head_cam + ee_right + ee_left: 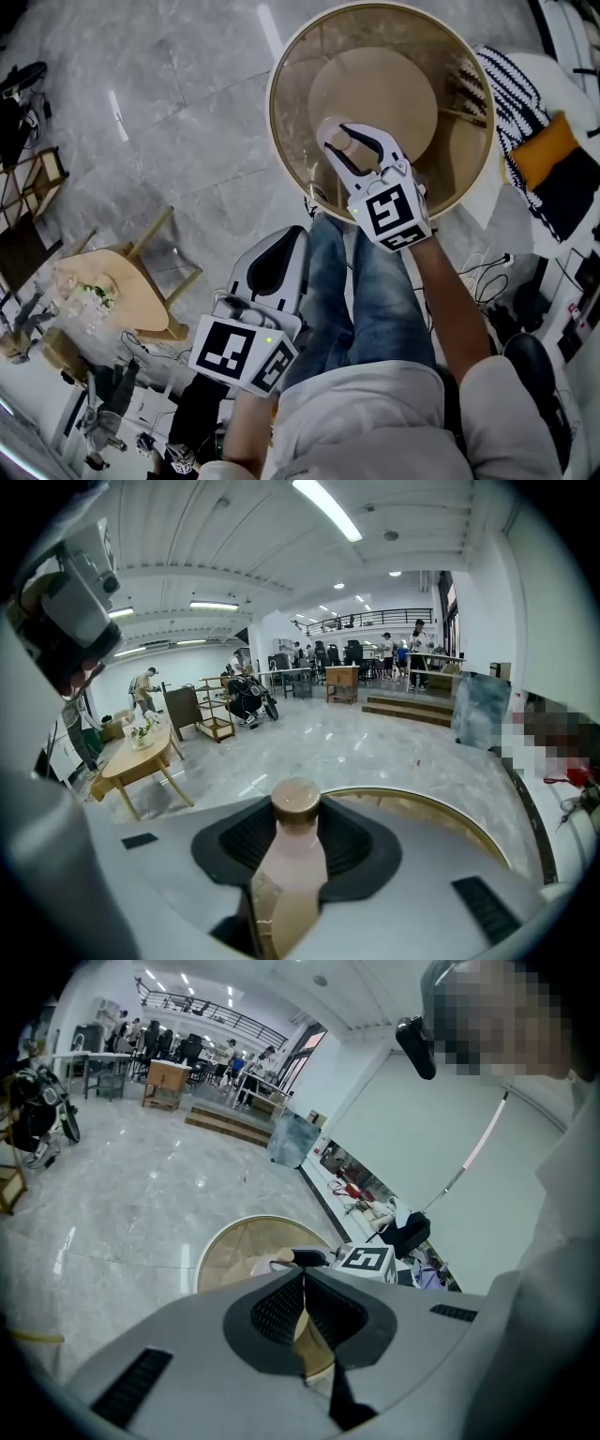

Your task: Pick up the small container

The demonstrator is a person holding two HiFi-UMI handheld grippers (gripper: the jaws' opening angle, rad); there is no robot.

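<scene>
A grey polished marble floor is recorded across the whole scene. On it stands a large round table with a pale wooden rim and a glass top, through which a tan central disc is seen. A smaller light wooden side table with splayed legs is noted well apart from it, at the left of the head view. The person's legs in blue jeans are seen just beside the near edge of the round table. The left gripper is held low beside the legs, short of the table; its jaws are closed together, with nothing between them. The right gripper is held out over the near part of the round table, its jaws clamped on the small pinkish-beige bottle-shaped container with a brown cap. The container is gripped by its body, upright, with the cap projecting just past the jaw tips.
</scene>
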